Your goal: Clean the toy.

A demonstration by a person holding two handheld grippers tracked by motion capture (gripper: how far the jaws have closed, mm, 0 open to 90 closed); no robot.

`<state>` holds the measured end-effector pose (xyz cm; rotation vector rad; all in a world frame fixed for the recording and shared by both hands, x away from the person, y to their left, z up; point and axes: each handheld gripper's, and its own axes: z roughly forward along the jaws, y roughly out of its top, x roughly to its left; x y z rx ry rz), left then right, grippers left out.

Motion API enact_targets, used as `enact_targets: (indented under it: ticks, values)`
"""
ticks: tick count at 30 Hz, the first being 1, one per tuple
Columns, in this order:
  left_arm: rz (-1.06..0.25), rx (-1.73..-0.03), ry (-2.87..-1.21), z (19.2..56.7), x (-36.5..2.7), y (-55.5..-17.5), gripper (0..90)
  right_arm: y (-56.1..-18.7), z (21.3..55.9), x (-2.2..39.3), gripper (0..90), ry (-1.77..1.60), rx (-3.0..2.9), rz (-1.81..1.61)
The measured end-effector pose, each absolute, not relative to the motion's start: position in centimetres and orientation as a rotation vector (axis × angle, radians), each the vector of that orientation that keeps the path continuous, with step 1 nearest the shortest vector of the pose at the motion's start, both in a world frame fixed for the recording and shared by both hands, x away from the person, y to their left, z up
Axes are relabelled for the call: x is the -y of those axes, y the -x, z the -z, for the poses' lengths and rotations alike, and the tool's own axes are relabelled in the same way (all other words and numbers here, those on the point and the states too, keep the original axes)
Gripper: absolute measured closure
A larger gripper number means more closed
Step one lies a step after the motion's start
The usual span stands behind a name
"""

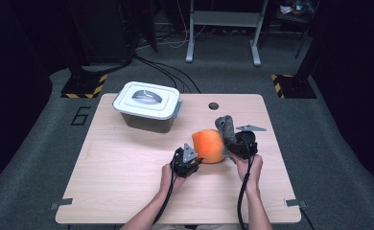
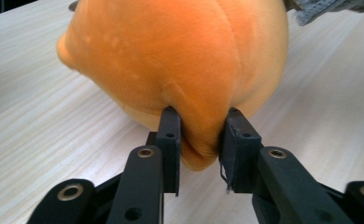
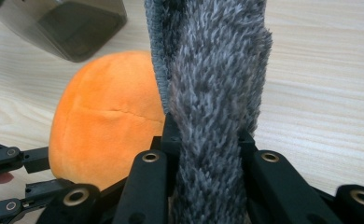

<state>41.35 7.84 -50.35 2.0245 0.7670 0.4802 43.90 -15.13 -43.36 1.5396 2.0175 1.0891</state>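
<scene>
- High view: orange plush toy (image 1: 209,145) near the middle of the wooden table (image 1: 127,163), between the two grippers. Left gripper (image 1: 187,160) touching its lower left side, right gripper (image 1: 240,143) just beside its right side, with a grey fuzzy cloth (image 1: 226,127) standing up from it. Farther back on the left, a grey bin with a white lid (image 1: 148,106), well apart from the toy.
- Left gripper view: left gripper (image 2: 199,140) closed on a fold of the orange plush toy (image 2: 180,56) (soft fabric bulging between the two pads). Toy resting on the table (image 2: 40,121).
- Right gripper view: right gripper (image 3: 207,140) clamped on the grey fuzzy cloth (image 3: 213,70), running upright between the jaws. Orange plush toy (image 3: 105,135) just left of it, touching the cloth.
</scene>
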Motion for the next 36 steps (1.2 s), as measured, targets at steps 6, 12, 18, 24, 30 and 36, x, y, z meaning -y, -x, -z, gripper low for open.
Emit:
enact_targets:
  ticks: [6,12,18,24,30,36]
  values:
    - [-0.392,-0.765,-2.012,49.6,-8.2,-41.2,72.9,-42.7,42.1,14.8,74.4,-1.515,-2.033,-1.124]
    - [-0.374,-0.748,-2.026,49.4,-8.0,-40.9,72.7,-42.0,40.8,13.2,74.3,-1.452,-2.093,-1.172]
    - [-0.387,-0.731,-2.047,49.5,-7.5,-40.7,72.8,-42.8,42.1,10.5,74.4,-1.400,-2.196,-1.126]
    - [-0.384,-0.749,-2.044,49.7,-7.5,-40.8,72.7,-43.1,42.7,10.3,75.2,-1.375,-2.188,-1.071]
    - [-0.388,-0.754,-2.040,49.8,-7.6,-41.0,72.5,-43.1,42.6,10.4,75.4,-1.384,-2.168,-1.062]
    - [-0.389,-0.755,-2.046,49.8,-7.7,-41.1,72.4,-43.0,42.5,10.9,75.5,-1.388,-2.151,-1.038]
